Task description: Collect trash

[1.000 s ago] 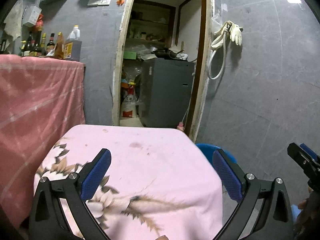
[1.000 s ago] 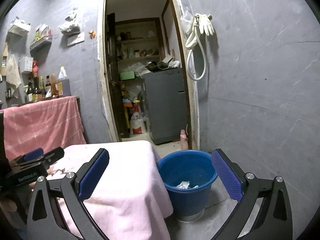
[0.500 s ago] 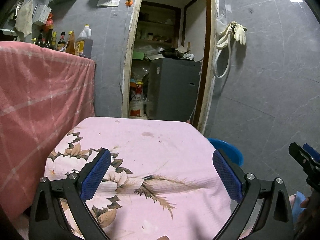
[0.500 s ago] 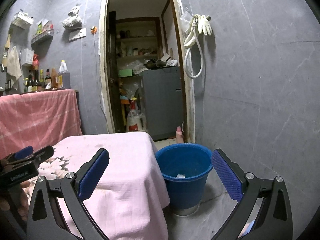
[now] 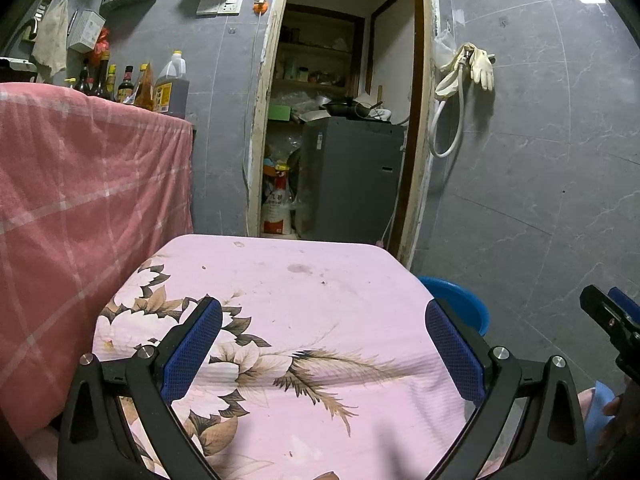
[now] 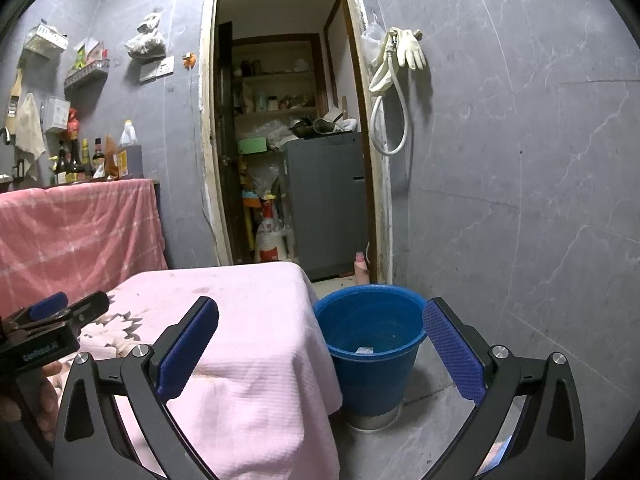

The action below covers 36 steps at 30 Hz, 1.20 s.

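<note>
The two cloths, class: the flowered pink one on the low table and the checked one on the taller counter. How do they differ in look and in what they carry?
The flowered cloth is pale pink with brown leaf prints; the checked cloth is deeper salmon with white lines. The flowered cloth's top carries nothing but faint stains; bottles stand on the counter behind the checked cloth's top edge. The flowered one sits lower, beside the blue bucket. Both drape over their edges.

Grey tile walls (image 6: 520, 160); open doorway (image 6: 288, 140); pink-clothed table (image 5: 304, 312).

A pink tablecloth (image 5: 320, 304) with brown leaf-and-flower print, a blue bucket (image 6: 370, 344) — behind, a salmon-pink checked cloth (image 5: 80, 200).
</note>
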### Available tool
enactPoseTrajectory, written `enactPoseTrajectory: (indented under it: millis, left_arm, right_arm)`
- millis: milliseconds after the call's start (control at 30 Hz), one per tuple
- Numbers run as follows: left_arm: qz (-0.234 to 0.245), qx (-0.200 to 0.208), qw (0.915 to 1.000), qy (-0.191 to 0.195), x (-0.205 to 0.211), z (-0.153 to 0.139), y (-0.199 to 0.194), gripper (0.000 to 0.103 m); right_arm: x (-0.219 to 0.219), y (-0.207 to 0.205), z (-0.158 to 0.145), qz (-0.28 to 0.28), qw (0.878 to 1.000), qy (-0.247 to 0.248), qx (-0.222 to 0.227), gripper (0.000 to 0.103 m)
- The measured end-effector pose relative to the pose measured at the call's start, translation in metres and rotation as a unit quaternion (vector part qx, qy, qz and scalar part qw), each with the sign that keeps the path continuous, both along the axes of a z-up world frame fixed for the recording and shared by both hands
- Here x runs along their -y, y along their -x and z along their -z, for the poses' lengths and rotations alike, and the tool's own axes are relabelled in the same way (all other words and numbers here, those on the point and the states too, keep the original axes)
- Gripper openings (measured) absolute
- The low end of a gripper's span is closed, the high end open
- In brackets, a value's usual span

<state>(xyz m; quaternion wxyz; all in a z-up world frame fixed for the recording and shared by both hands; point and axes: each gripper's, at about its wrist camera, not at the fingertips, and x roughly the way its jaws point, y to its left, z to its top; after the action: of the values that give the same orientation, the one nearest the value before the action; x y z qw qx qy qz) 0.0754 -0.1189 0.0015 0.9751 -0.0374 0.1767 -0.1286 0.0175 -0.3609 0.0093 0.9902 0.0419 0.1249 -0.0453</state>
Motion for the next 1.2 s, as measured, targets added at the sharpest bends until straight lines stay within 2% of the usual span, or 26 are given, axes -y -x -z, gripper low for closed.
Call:
enactPoseTrajectory:
  millis: [900,1200]
  left_arm:
    - [-0.005,-0.005,1.0000,0.000,-0.0018,-0.0002,-0.0007,0.099]
    - [-0.013,-0.007,0.9998,-0.011,-0.0037,0.0056,-0.0029,0.099]
  right_arm:
    - [-0.0003,0.0006,-0.0014,0.001,1.000,-0.003,0.002,0.103]
    - [-0.0019,0.0008,-0.0009,0.000,1.000,-0.003,0.000,0.103]
